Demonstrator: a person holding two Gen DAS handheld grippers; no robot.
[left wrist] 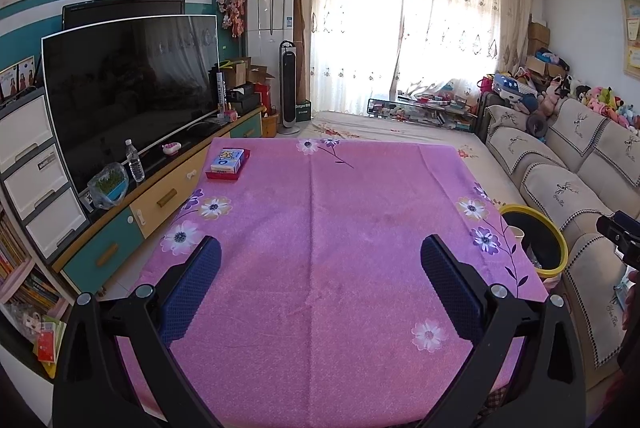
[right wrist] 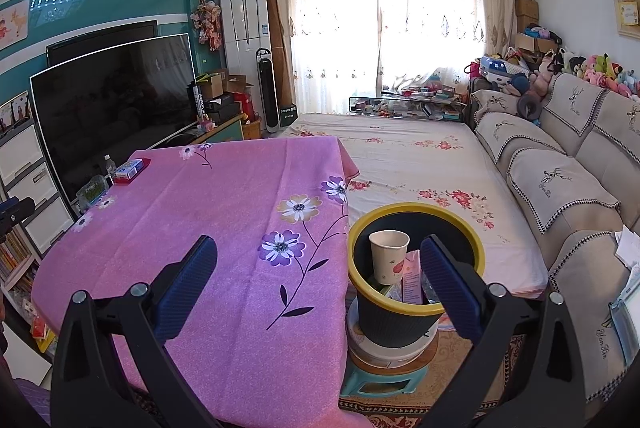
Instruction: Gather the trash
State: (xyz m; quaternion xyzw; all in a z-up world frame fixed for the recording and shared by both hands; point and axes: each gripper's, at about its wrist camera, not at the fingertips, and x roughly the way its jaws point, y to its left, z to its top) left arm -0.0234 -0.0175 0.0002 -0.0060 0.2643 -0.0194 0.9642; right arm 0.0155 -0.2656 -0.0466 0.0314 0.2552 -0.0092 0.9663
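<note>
Right wrist view: my right gripper is spread wide and empty above the bin, which holds a cup and carton. My left gripper, also spread, hovers over the tablecloth.

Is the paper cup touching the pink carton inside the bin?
Cannot tell. In the right wrist view the paper cup overlaps the pink carton, so no contact or gap shows.
</note>
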